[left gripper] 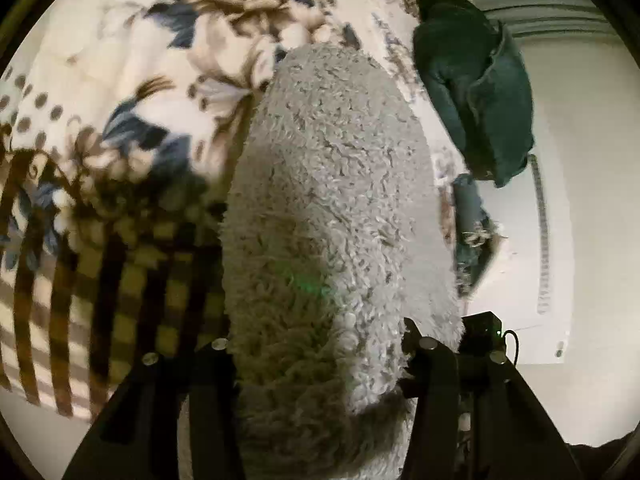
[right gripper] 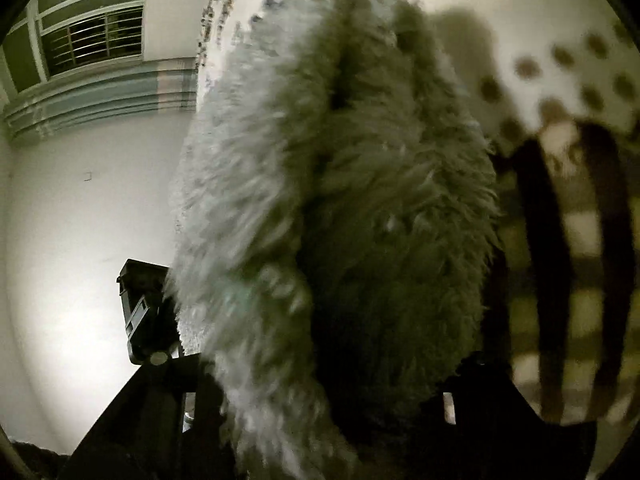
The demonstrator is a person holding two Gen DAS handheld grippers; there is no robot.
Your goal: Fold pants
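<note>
The pants (left gripper: 332,200) are grey, fluffy fleece and fill the middle of both views. My left gripper (left gripper: 320,360) is shut on the fleece pants, which bulge out between its black fingers (left gripper: 428,360) and stretch away over the bed. My right gripper (right gripper: 320,380) is shut on the same pants (right gripper: 320,200), which hang thick and blurred in front of the lens and hide its fingertips. The fleece is lifted off the bed in both views.
A bedspread (left gripper: 120,100) with flowers, dots and brown checks lies under the pants; it also shows in the right wrist view (right gripper: 560,200). Dark blue jeans (left gripper: 476,92) lie at the bed's edge. A white wall (right gripper: 80,200) and a barred window (right gripper: 92,44) are beyond.
</note>
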